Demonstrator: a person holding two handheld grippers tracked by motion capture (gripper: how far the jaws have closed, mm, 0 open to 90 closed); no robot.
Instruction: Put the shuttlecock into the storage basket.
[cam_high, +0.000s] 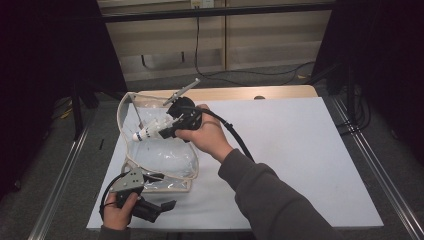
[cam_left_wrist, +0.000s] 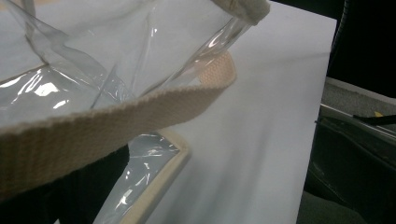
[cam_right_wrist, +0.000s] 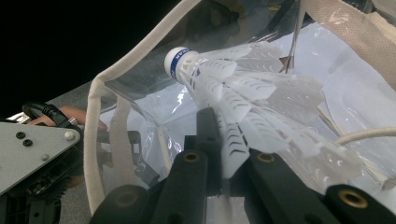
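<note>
Right hand-held gripper (cam_right_wrist: 219, 154): jaws closed narrow on the feather skirt of a white shuttlecock (cam_right_wrist: 243, 93). The grip sits on the skirt's edge, not the cork.

Location of the shuttlecock (cam_high: 148, 132): held off the bench (cam_high: 300, 150), at the mouth of a clear plastic tote bag (cam_high: 165, 160) with cream webbing trim. In the right gripper view the cork end points away from the jaws and into the opening framed by the bag's rim (cam_right_wrist: 107, 79). The long axis runs from the skirt at the jaws out to the cork, so it lies almost in line with the gripper. In the high view this axis slopes down toward the left, into the bag.

Left hand-held gripper (cam_high: 150, 210): low at the bench's near edge, just beside the bag's bottom corner. Its own view shows a webbing strap (cam_left_wrist: 116, 121) crossing close in front; the jaws' state cannot be told from the pictures.

Nearer hand: the right, which carries the item.

Judgement: the coming move turns on the cork staying aimed inside the rim; a release here should drop the shuttlecock into the bag.

Markings: 1 blue band around the cork base with white lettering, too small to read.
</note>
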